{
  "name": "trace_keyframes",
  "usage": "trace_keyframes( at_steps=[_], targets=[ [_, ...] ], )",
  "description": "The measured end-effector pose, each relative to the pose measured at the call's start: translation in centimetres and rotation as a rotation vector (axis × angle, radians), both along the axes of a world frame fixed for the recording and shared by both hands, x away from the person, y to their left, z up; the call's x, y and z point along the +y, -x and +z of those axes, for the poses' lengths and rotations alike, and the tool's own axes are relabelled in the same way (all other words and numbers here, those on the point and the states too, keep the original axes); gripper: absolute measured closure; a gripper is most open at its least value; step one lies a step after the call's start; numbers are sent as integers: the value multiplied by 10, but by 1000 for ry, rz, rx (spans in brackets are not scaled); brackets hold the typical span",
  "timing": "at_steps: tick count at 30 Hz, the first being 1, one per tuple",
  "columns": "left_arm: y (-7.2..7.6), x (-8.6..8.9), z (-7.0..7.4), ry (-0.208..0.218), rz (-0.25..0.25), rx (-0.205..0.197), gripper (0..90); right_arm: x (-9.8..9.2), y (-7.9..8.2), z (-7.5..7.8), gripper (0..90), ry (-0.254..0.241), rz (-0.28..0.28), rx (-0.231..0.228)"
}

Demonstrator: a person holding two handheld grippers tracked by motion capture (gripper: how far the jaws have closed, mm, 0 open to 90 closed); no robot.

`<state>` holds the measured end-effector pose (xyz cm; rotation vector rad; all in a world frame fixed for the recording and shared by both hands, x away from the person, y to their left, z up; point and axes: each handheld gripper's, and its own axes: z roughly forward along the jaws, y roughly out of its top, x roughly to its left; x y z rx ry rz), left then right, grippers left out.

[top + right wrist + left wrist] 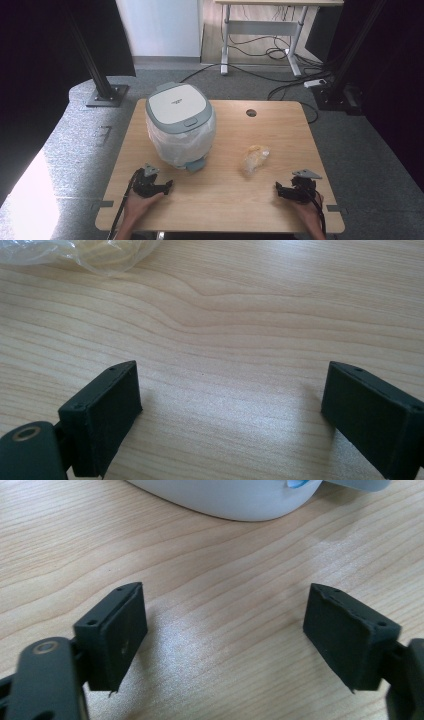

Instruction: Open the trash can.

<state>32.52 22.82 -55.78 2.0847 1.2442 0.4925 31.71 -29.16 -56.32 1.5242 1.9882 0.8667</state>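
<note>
The left tongs (169, 186) are held low over the near left part of the tabletop (225, 200), with the jaws set wide and nothing between them. In the left gripper view, bare wood grain is seen between the two black pads (120, 637), and the rounded white base of the waste bin (235, 500) lies just beyond them.

The right tongs (278, 190) are held low over the near right part of the tabletop, with the jaws likewise set wide and nothing gripped. In the right gripper view, the pads (102, 417) frame bare wood, and the edge of a crumpled clear plastic bag (80, 252) is seen at the upper left, apart from the jaws.

In the high view, the waste bin (180, 125) stands on the left centre of the tabletop. Its grey-rimmed white lid (177, 104) is closed, and a translucent liner (180, 145) is draped over its sides. The plastic bag (254, 158), with yellowish contents, lies on the tabletop to the right of the bin and well apart from it, between the bin and the right tongs. Each set of tongs is gripped by a hand (137, 207) entering from the near edge.
</note>
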Motion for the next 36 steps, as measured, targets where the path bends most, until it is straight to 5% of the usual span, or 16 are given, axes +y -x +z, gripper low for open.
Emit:
trace_keyframes(
  at_steps=[3, 9, 14, 18, 24, 31, 36],
  targets=[
    [1, 2, 4, 4, 2, -3, 217, 0, 0, 0, 83, 0, 0, 0],
    [9, 14, 23, 101, 41, -66, 222, 0, 0, 0, 83, -1, 0, 0],
    [15, 18, 35, 135, 54, -115, 274, 0, 0, 0, 84, 0, 0, 0],
    [18, 20, 42, 145, 81, -142, 418, 0, 0, 0, 85, 0, 1, 0],
    [21, 25, 54, 178, 42, -180, 642, 0, 0, 0, 88, -1, 2, -1],
    [28, 29, 79, 243, 30, -242, 821, 0, 0, 0, 88, -1, 3, -1],
    [30, 31, 93, 305, 9, -252, 876, 0, 0, 0, 88, -1, 2, -1]
  ],
)
